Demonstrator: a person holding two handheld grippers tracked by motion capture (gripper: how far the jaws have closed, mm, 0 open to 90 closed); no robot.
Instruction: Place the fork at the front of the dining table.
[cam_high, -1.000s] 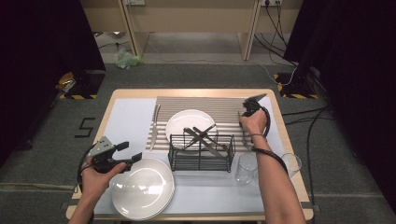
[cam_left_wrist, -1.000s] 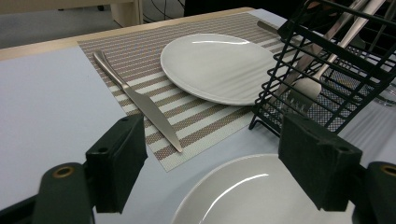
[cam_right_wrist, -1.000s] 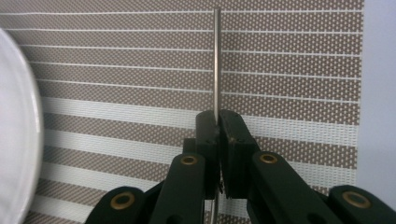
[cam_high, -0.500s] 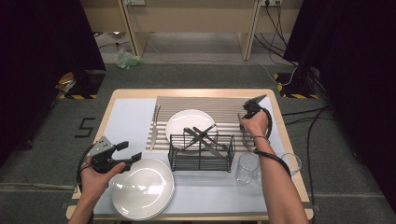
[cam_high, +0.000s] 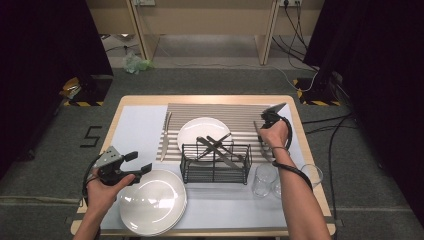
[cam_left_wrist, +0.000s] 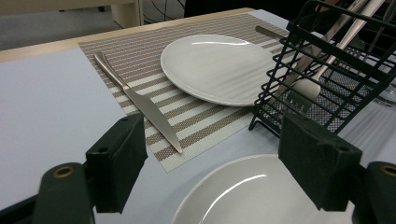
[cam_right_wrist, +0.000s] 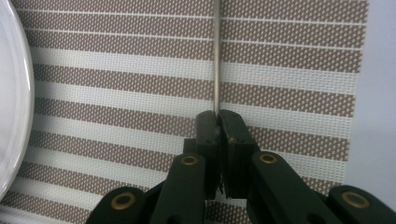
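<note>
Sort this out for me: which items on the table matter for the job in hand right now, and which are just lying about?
In play:
right gripper, shut on the thin metal utensil
striped placemat
small plate

Lying about:
knife
wire caddy
large plate
glasses
left gripper, open

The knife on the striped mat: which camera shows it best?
The left gripper view: the knife lies whole and close on the striped placemat, blade and handle clear. The high view shows it small, left of the plate.

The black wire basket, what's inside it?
Inside the black wire basket there is silver cutlery, crossed and leaning; a fork shows. The exact pieces are hard to tell, and the basket's floor is mostly hidden.
</note>
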